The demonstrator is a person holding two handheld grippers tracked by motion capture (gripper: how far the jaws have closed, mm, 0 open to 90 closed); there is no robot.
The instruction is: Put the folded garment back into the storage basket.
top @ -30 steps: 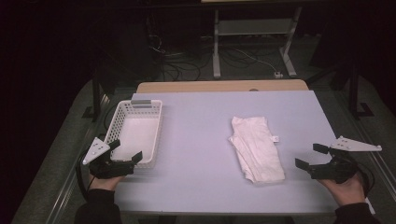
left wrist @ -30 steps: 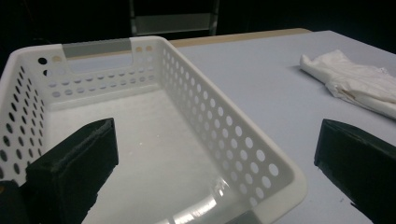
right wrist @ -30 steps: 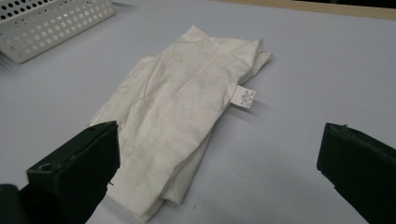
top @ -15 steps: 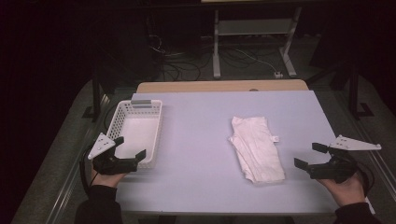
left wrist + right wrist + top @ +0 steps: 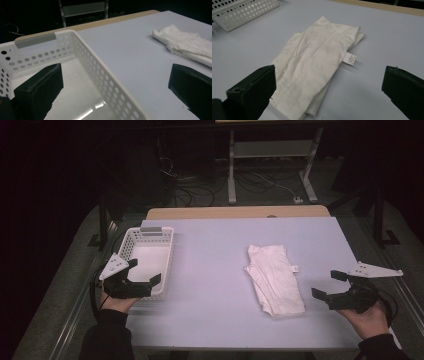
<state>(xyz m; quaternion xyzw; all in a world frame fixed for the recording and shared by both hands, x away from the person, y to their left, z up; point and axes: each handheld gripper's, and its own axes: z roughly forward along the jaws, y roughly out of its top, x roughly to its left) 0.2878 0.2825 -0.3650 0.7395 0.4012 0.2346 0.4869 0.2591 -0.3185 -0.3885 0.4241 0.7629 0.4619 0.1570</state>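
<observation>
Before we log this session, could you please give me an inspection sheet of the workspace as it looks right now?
Surface: pale table top, bare apart from two items; wooden edge along the far side.
Job's things: white perforated basket at the left, empty; folded white cloth right of centre, small tag on its right edge.
Clutter: nothing seen.
Grippers: left gripper open, at the basket's near end; right gripper open, near the cloth's right side, touching nothing.
Cables: one trails from each gripper; more lie on the floor beyond the table.
Surroundings: dark room, metal stand behind the table.
</observation>
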